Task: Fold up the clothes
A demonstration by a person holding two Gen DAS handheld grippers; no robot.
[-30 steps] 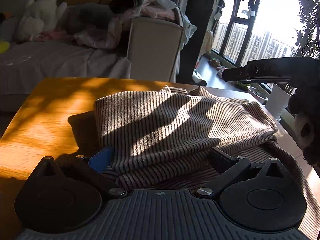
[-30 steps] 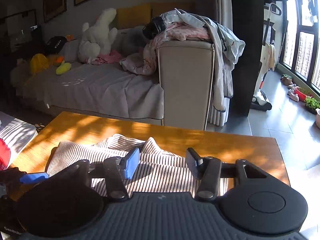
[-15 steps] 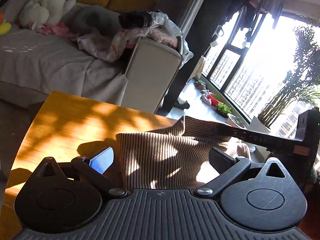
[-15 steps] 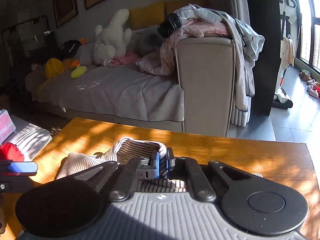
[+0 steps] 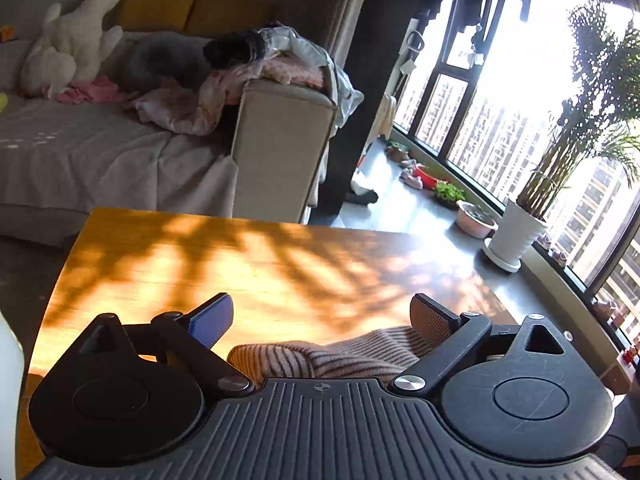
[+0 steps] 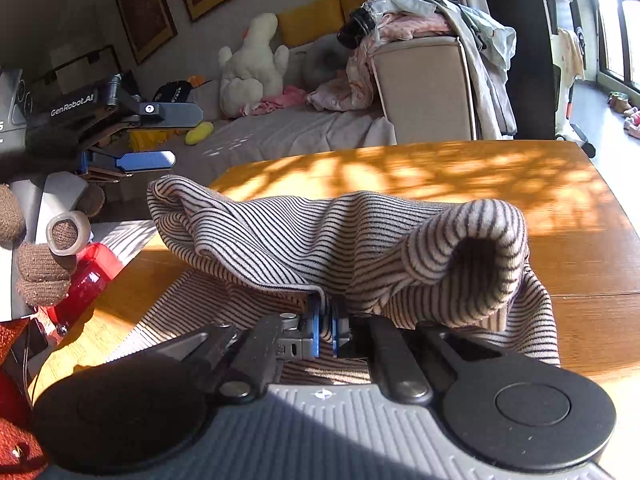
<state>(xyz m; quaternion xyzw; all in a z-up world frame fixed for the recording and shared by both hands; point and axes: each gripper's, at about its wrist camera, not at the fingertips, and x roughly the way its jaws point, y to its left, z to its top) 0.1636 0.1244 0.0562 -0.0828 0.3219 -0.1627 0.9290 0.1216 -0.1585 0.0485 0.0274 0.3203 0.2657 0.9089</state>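
Note:
A beige garment with thin dark stripes hangs lifted over the orange wooden table, bunched into a roll on its right side. My right gripper is shut on the garment's lower edge, its blue pads pinching the fabric. In the left wrist view only a small fold of the garment shows, low between the spread fingers. My left gripper is open and holds nothing. In the right wrist view the left gripper hovers at the upper left, off the cloth, held by a gloved hand.
A red plastic object lies by the table's left edge. Beyond the table stands a sofa piled with clothes and a white plush toy. Plant pots line the window on the right.
The right gripper shut on the striped garment and raised it off the table. The left gripper stayed open and rose away from the cloth.

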